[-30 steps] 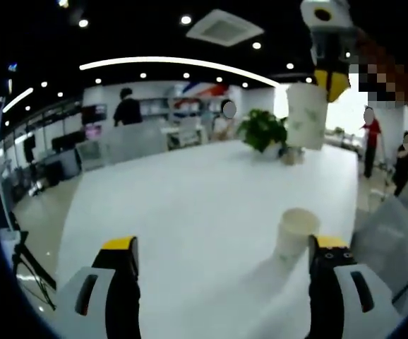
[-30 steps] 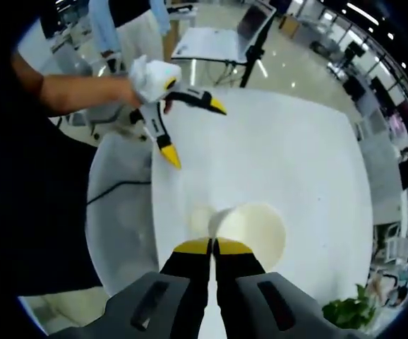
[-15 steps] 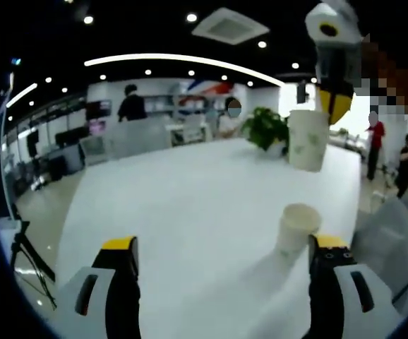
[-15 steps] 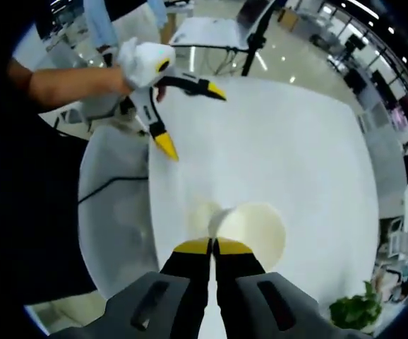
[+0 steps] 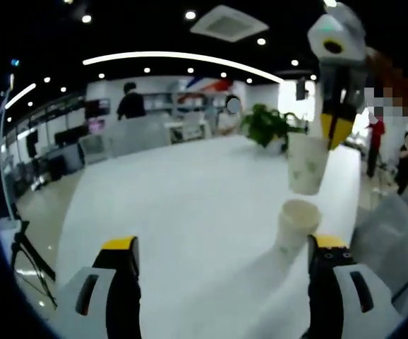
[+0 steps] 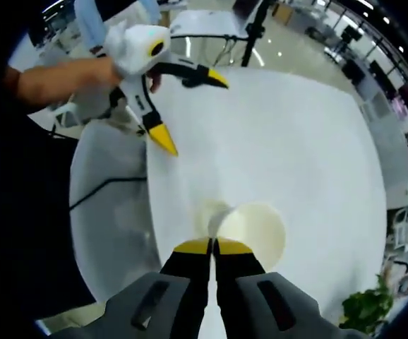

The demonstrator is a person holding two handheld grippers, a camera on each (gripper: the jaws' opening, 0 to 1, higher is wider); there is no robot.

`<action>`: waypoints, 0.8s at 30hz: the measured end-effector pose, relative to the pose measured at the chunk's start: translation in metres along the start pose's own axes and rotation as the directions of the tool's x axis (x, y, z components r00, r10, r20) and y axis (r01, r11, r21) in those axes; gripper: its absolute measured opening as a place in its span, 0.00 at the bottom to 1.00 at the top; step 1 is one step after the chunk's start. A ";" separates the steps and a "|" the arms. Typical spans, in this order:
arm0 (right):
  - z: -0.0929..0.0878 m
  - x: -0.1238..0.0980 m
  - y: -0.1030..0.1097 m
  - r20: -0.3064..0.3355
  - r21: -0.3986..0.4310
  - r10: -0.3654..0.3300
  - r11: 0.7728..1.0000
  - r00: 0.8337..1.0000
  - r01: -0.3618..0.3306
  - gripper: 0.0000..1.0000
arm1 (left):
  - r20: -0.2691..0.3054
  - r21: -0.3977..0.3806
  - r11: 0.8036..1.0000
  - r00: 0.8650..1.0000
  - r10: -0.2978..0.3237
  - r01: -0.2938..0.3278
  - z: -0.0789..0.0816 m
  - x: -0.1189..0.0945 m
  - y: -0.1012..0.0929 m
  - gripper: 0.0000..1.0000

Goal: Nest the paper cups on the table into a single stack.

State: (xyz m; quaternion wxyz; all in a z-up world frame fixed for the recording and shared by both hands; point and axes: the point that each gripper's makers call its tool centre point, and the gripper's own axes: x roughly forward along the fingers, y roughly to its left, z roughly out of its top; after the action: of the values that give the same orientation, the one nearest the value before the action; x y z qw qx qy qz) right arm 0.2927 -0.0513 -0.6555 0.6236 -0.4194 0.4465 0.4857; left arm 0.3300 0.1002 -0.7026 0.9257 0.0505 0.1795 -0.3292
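right gripper (image 6: 212, 244) pinches held cup (image 5: 306, 164) above standing cup (image 5: 295, 226); left gripper (image 5: 223, 247) gapes wide.

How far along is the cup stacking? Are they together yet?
Not yet. Nothing is nested so far: one paper cup stands alone on the white table. In hand: the right tongs are shut on the rim of a second cup, held in the air just above the standing one. The left tongs are open and empty. Left to do: lower the held cup into the standing one.
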 end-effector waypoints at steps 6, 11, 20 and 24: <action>-0.001 0.011 0.003 0.018 0.026 0.018 0.999 1.000 -0.019 0.00 | -0.002 0.007 1.000 1.000 0.000 0.000 0.001 0.000 0.000 0.97; -0.002 0.021 0.008 0.021 0.037 0.032 0.999 0.999 -0.032 0.00 | -0.010 0.013 1.000 1.000 -0.003 0.003 -0.001 0.000 -0.002 0.96; -0.004 0.046 0.019 0.016 0.051 0.056 0.997 0.998 -0.057 0.00 | -0.015 0.013 1.000 1.000 -0.003 0.003 -0.004 0.001 -0.004 0.95; -0.007 0.058 0.018 0.013 0.070 0.058 0.996 0.998 -0.059 0.00 | -0.022 0.013 1.000 1.000 -0.002 0.002 -0.006 0.001 -0.005 0.95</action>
State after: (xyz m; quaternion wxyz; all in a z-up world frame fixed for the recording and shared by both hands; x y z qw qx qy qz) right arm 0.2814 -0.0415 -0.7149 0.6260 -0.3813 0.4720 0.4898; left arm 0.3258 0.0974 -0.7086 0.9230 0.0600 0.1876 -0.3306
